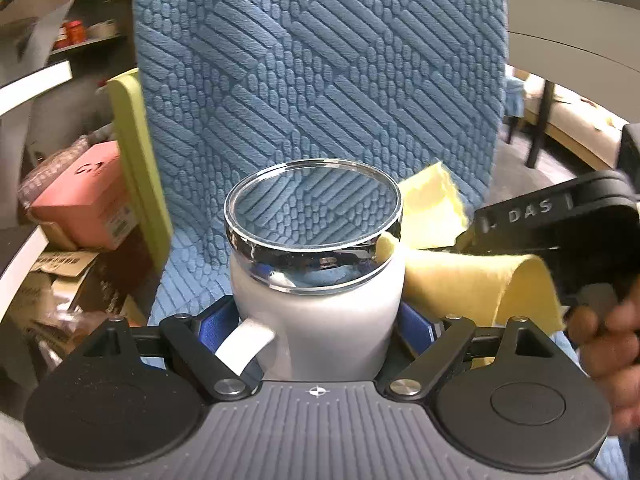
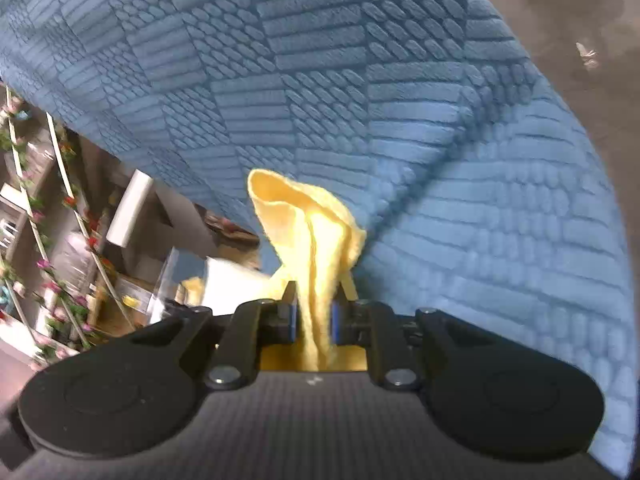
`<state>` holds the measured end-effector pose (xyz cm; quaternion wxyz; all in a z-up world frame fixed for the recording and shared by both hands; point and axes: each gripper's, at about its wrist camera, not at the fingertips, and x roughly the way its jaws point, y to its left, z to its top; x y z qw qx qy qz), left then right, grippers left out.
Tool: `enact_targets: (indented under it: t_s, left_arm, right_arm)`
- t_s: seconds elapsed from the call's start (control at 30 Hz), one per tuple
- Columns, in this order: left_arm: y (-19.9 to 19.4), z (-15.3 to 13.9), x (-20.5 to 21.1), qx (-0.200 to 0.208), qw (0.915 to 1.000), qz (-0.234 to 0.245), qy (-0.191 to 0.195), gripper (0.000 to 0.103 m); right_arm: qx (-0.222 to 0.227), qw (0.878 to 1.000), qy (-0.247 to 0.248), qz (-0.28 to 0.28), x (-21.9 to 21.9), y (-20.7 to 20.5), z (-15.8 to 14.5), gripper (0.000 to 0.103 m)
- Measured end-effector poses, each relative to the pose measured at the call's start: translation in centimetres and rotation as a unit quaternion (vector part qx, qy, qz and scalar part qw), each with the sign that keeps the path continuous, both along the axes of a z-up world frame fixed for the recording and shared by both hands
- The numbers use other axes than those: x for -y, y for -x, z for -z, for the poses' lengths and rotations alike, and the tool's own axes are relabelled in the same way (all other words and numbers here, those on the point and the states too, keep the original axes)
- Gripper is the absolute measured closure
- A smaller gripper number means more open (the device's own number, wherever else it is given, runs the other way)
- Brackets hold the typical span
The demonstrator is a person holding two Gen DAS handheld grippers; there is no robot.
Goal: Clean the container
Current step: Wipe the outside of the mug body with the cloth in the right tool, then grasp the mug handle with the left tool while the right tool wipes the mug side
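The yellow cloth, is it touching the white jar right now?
Touching. In the left wrist view the yellow cloth presses against the white jar at its chrome lid's right edge.

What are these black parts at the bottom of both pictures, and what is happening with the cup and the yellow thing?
They are hand-held grippers, each carrying a camera that looks along its two fingers. The left gripper grips a white mug with a chrome rim and clear lid. The right gripper is shut on a yellow cloth; in the left picture that cloth lies against the mug's rim. A person's hand holds the right gripper. Behind lies a blue textured mat.
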<state>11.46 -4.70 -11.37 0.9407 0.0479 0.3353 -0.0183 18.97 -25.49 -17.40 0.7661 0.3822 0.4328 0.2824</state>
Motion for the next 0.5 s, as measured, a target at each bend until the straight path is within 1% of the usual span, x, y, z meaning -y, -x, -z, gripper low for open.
enact_targets:
  t_s: [0.07,0.1,0.13,0.17,0.2,0.27,0.37,0.4,0.5]
  left_arm:
    - [0.2,0.1,0.5,0.004,0.9999,-0.01,-0.005,0.015]
    - [0.2,0.1,0.5,0.005,0.9999,-0.011,-0.003,0.015]
    - [0.2,0.1,0.4,0.006,0.9999,-0.01,-0.001,0.015]
    - [0.2,0.2,0.3,0.007,1.0,-0.003,-0.002,0.014]
    - [0.2,0.2,0.1,0.008,1.0,0.003,-0.003,0.014]
    - [0.0,0.3,-0.2,0.007,0.9997,0.021,-0.005,0.013]
    - [-0.2,0.3,-0.3,0.008,0.9985,0.049,-0.023,0.012]
    - [-0.2,0.2,-0.4,0.007,0.9982,0.055,-0.022,0.012]
    - [-0.1,-0.1,-1.2,0.003,0.9977,0.067,-0.002,0.012]
  right_arm:
    - [0.015,0.999,-0.04,0.015,0.8,0.1,-0.8,0.087]
    - [0.031,0.997,-0.062,0.016,0.8,0.2,-1.5,0.087]
    - [0.046,0.997,-0.058,0.016,0.8,0.3,-2.2,0.087]
    - [0.053,0.998,-0.041,0.012,0.1,0.3,-2.6,0.087]
    - [0.047,0.998,-0.032,0.01,-0.3,0.3,-2.3,0.087]
    - [0.021,0.999,-0.035,0.02,-0.7,0.0,-1.2,0.087]
    - [0.005,1.0,0.006,0.018,-1.1,-0.1,-0.2,0.087]
    - [-0.002,1.0,0.002,0.024,-1.5,-0.1,-0.2,0.087]
    - [0.028,0.998,-0.04,0.042,-0.1,0.9,-1.6,0.087]
